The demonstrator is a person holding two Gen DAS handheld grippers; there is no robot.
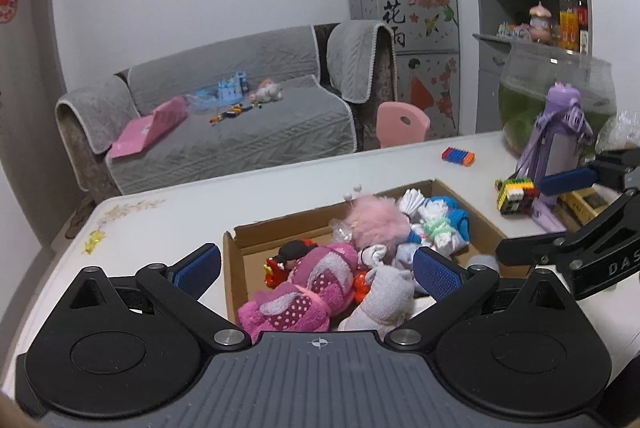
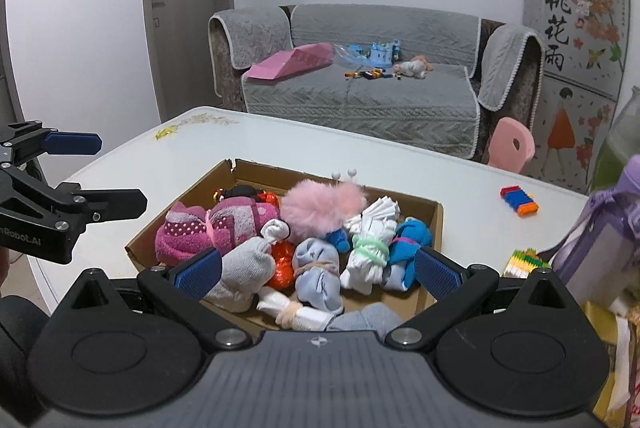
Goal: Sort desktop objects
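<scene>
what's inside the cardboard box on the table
The cardboard box holds a pink towel roll, a fluffy pink toy, a white bundle, blue socks and grey socks. Whatever lies beneath the pile is covered.

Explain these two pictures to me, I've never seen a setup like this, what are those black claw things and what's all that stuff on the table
Those black claws are two handheld grippers, one in each of a person's hands; there is no robot arm. Each carries a wide-angle camera looking forward along its two blue-padded fingers, so each picture comes from one gripper. The left gripper and the right gripper are both open and hold nothing. Both hover near a cardboard box on a white table. The box holds bundled socks and cloths, a pink rolled towel and a pink fluffy toy. Outside the box lie a small red, blue and orange block piece and a multicoloured brick model, beside a purple bottle.
</scene>
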